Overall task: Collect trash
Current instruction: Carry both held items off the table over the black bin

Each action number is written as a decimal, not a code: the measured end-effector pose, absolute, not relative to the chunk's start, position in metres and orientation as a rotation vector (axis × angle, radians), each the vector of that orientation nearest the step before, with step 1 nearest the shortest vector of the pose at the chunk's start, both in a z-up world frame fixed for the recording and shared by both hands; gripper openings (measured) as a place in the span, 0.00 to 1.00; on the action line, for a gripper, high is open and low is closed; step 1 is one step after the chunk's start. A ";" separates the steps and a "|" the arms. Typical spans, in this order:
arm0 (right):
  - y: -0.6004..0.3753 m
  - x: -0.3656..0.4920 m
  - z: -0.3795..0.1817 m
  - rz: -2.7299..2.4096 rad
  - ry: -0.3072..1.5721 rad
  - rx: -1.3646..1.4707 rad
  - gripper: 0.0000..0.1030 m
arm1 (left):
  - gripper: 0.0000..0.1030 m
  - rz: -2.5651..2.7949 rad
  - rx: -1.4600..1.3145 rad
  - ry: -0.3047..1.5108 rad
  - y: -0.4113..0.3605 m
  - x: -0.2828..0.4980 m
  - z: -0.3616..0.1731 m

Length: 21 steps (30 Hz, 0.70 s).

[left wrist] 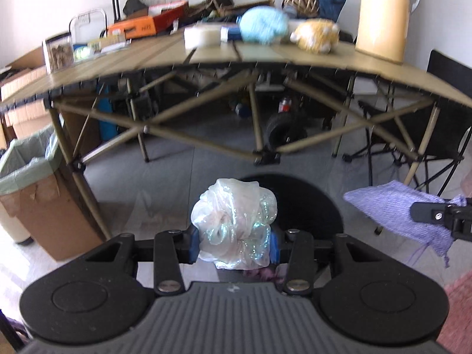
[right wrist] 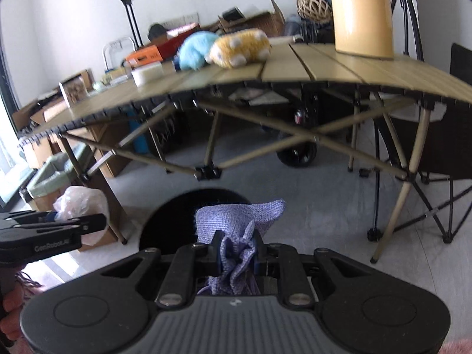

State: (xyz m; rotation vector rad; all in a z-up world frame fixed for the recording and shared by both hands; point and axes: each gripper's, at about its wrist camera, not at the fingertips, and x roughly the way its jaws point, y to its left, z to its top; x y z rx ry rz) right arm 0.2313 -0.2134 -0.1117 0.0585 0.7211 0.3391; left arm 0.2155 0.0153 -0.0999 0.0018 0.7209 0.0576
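Clenched in the left gripper, a crumpled ball of shiny, iridescent clear plastic film bulges between blue-padded fingers. Likewise the right gripper grasps a bunched, coarse-knit lilac cloth. At nine o'clock in the left view stands a brown cardboard bin lined with pale green plastic, beside a slatted tan folding table holding two fuzzy plush toys

The right gripper pinches a crumpled purple cloth between its jaws, low before a folding table carrying plush toys; the left gripper holds a plastic bag.
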 end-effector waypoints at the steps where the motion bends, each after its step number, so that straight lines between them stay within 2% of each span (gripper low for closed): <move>1: -0.214 0.231 -0.116 0.332 0.734 0.052 0.16 | 0.42 0.064 0.005 0.735 0.017 0.215 -0.105; 13: -0.224 0.239 -0.149 0.264 0.876 0.035 0.16 | 0.42 0.123 -0.019 0.857 0.035 0.227 -0.133; 21: -0.228 0.242 -0.152 0.245 0.875 0.046 0.16 | 0.42 0.144 -0.027 0.883 0.040 0.235 -0.139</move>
